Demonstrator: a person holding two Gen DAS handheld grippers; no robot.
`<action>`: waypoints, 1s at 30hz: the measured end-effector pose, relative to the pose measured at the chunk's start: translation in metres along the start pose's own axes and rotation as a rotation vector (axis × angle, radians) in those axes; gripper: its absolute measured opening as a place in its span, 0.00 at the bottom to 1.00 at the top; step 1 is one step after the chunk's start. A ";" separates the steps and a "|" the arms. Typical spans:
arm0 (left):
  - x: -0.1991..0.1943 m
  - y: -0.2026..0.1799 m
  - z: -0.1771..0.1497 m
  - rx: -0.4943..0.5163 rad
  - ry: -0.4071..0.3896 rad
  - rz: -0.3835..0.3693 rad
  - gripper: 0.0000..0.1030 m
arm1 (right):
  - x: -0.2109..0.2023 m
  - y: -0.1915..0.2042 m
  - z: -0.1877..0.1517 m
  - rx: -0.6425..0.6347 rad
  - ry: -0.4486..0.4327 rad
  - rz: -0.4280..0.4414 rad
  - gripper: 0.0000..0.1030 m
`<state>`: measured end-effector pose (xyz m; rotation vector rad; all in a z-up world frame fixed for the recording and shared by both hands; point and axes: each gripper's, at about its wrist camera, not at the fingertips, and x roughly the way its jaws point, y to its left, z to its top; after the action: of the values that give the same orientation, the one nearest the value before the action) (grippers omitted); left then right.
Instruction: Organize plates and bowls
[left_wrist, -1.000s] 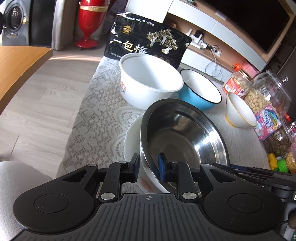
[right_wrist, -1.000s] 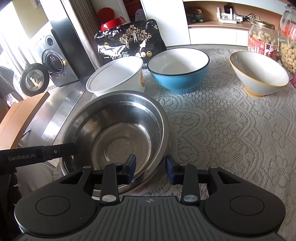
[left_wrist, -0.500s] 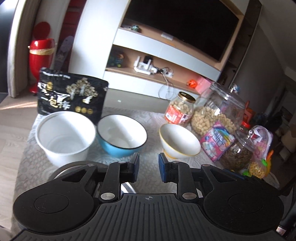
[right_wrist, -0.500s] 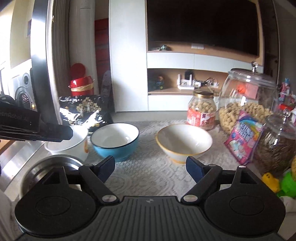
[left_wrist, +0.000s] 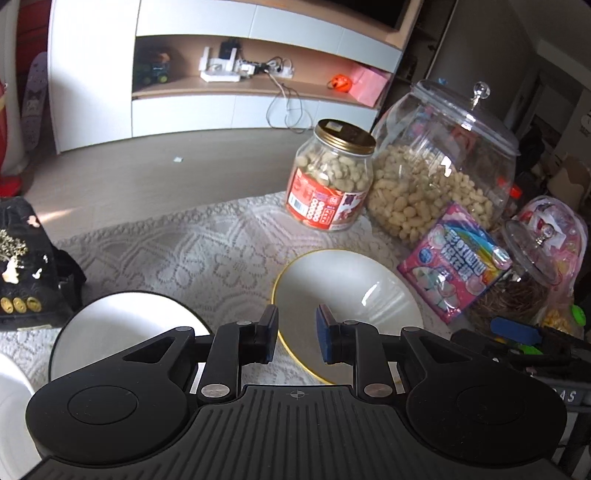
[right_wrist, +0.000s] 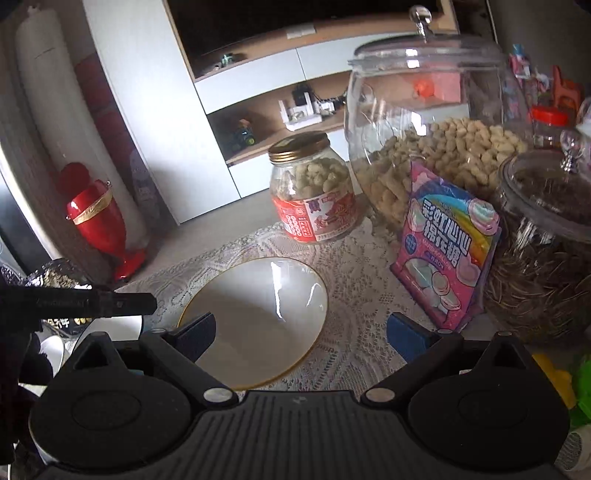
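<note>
Right tool (right_wrist: 301, 334) just spread, empty, over gold-rimmed bowl (right_wrist: 258, 317) (upright, mouth up).

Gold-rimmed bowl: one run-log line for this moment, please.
bowl: gold-rimmed bowl upright on lace cloth | left tool: narrow gap, empty, above near rim | right tool: just opened wide, empty

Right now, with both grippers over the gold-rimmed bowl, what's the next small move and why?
Probably ease the right gripper forward and down so its fingers straddle the near rim of the gold-rimmed bowl. Its jaws have just been opening and stand wide with nothing between them, and the bowl sits free on the lace cloth, right ahead.
</note>
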<state>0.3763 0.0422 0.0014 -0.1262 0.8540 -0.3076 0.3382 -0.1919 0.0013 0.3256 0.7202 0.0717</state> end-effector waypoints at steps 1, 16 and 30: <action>0.014 0.003 0.008 -0.013 0.037 -0.004 0.24 | 0.016 -0.003 0.005 0.004 0.039 0.007 0.90; 0.123 0.007 0.019 -0.021 0.244 -0.014 0.30 | 0.120 -0.016 0.002 0.059 0.312 0.068 0.43; 0.099 -0.022 -0.012 0.010 0.371 0.020 0.40 | 0.076 -0.005 -0.009 -0.005 0.329 0.067 0.27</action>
<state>0.4235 -0.0100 -0.0722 -0.0510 1.2197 -0.3217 0.3893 -0.1810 -0.0546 0.3368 1.0345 0.1939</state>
